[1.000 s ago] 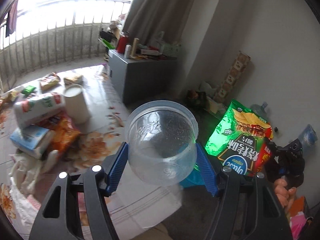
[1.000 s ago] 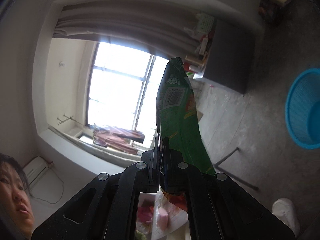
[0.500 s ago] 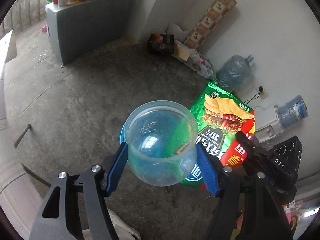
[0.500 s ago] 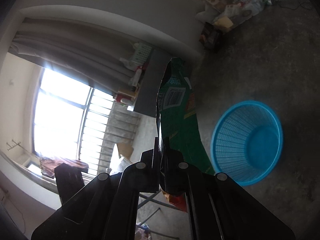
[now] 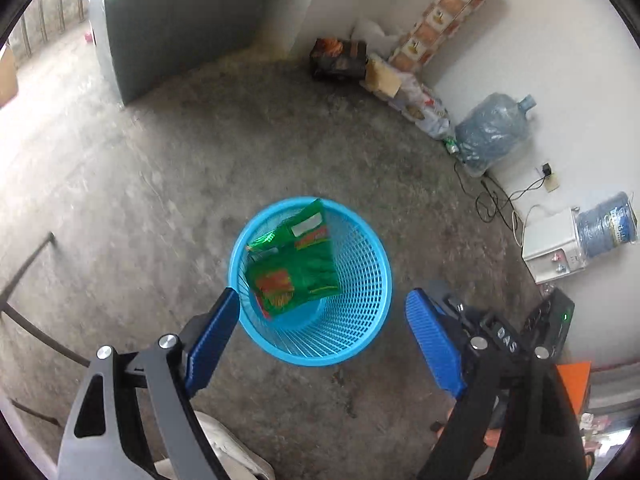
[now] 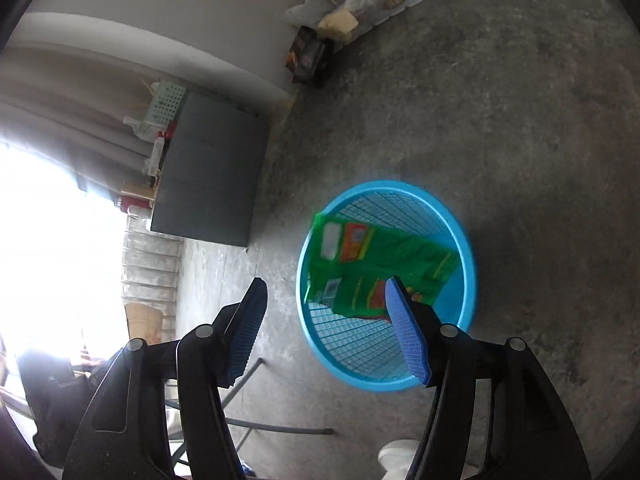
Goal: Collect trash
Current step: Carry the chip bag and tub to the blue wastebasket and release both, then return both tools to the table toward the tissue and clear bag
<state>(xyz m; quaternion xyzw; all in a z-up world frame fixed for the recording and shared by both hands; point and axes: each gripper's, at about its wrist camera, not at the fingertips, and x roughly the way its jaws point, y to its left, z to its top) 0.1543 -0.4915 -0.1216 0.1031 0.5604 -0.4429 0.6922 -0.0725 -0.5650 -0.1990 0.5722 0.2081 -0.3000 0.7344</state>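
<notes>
A blue mesh trash basket (image 5: 360, 280) stands on the concrete floor, also in the right wrist view (image 6: 464, 240). A green chip bag (image 5: 296, 268) lies inside it, blurred in the right wrist view (image 6: 380, 264). The clear plastic cup is not visible. My left gripper (image 5: 320, 320) is open and empty above the basket. My right gripper (image 6: 326, 320) is open and empty above the basket's near-left rim.
A grey cabinet (image 5: 168, 28) stands at the back wall, with boxes and bags (image 5: 384, 76), a water jug (image 5: 492, 132) and a white appliance (image 5: 552, 244) along the right wall. Metal table legs (image 5: 24, 272) are at left. A shoe (image 6: 400, 456) shows below.
Both grippers swung down over the basket and opened. The left let go of the clear cup, the right let go of the green chip bag, which now lies in the basket.
</notes>
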